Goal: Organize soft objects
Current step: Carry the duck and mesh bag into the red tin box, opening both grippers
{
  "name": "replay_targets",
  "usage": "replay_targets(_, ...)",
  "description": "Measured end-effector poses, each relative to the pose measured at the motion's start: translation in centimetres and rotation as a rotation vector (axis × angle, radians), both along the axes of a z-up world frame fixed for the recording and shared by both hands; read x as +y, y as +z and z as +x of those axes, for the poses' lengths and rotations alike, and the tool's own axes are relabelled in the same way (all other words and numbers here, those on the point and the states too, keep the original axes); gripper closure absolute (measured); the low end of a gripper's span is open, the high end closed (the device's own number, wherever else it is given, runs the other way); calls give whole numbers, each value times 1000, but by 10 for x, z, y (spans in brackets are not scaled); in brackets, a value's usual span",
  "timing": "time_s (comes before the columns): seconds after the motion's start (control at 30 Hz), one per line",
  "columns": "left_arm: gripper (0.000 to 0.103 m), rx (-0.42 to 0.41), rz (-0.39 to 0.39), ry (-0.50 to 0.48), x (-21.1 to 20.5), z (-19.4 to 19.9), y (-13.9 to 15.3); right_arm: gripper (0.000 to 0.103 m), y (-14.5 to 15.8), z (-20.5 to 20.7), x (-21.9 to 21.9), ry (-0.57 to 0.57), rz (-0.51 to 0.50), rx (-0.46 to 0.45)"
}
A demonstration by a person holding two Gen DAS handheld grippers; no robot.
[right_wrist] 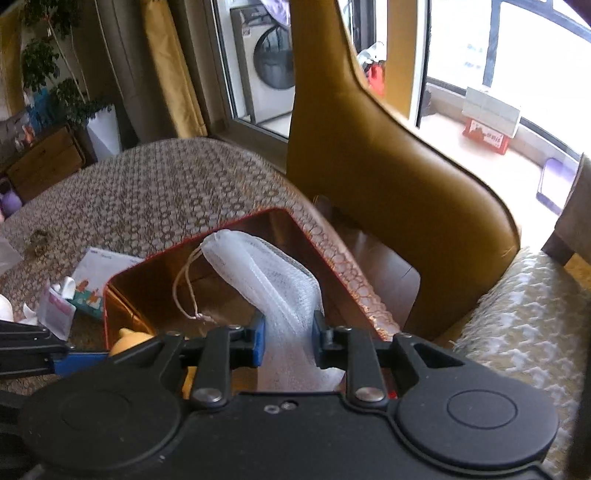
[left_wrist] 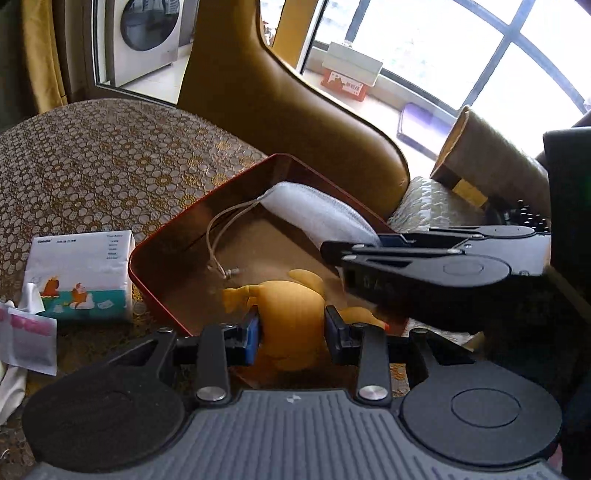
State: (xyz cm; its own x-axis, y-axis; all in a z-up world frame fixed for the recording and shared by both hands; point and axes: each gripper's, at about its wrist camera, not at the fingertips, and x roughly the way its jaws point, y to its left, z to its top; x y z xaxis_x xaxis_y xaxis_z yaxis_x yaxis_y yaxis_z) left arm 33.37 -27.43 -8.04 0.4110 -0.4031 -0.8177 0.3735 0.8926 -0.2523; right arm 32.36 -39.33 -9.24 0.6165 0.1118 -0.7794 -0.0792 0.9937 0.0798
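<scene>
A red tin box point(left_wrist: 155, 291) with a copper inside stands on the patterned table; it also shows in the right wrist view point(right_wrist: 110, 314). My left gripper point(left_wrist: 291, 328) is shut on a yellow rubber chicken point(left_wrist: 291, 314), held over the box's near edge. My right gripper point(right_wrist: 288, 343) is shut on a white mesh bag point(right_wrist: 266, 269) with a drawstring; the bag's far end lies inside the box point(left_wrist: 314, 210). The right gripper point(left_wrist: 369, 258) reaches in from the right in the left wrist view. A bit of the chicken point(right_wrist: 129, 339) shows at the lower left of the right wrist view.
A tissue pack point(left_wrist: 81, 277) and a small sachet point(left_wrist: 29, 339) lie left of the box on the table point(left_wrist: 110, 166). A tan leather chair back point(left_wrist: 266, 103) stands behind the box, with a woven seat cushion point(right_wrist: 517, 325) at right. A washing machine point(left_wrist: 147, 33) stands behind glass.
</scene>
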Motion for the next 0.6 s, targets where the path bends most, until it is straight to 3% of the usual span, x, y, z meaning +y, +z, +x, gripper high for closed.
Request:
replay_targets(0.37,65,31,52,-5,-11,14,-24,78,-23,14,0,-12,-18,68)
replay_targets(0.6,59,9,66,-12,-15,13,-24,70,-27,18,2,-18,-23,78)
